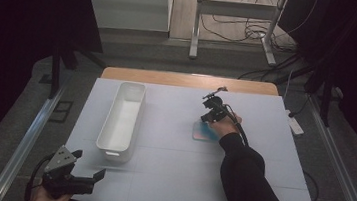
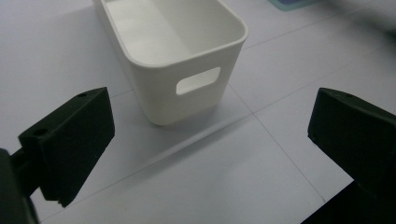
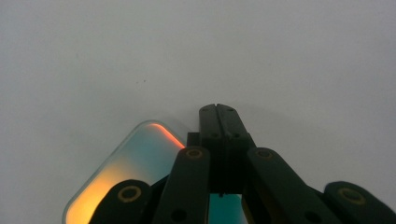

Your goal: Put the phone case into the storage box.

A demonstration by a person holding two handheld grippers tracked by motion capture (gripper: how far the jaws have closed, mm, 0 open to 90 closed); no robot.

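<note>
- A flat, rounded-corner translucent plate tinted teal and orange (image 1: pixel 203 132) lies on the pale grey table surface (image 1: pixel 168 180), right of centre and well apart from the long white plastic bin with a cut-out handle slot (image 1: pixel 122 120).
- The right gripper (image 1: pixel 213 115) sits at the plate's far edge; in the right gripper view its jaws are pressed together with no gap, tips just past the plate's (image 3: pixel 140 163) rounded corner. I cannot tell whether they pinch the plate or merely rest over it.
- The left gripper (image 1: pixel 89 178) waits near the table's front left corner, jaws spread wide and empty, aimed at the near end of the bin (image 2: pixel 187 60).
- The bin appears empty.
- Judged from its look, the plate is thin, stiff, light and glossy, so likely slippery and perhaps brittle like glass or acrylic.
- Lying flush on the table, it offers little to grab from above; a fair hold would be across an edge or corner, after tipping or sliding it so that a jaw can get underneath.
- Squeezing hard at a corner risks chipping it or letting it shoot out.
</note>
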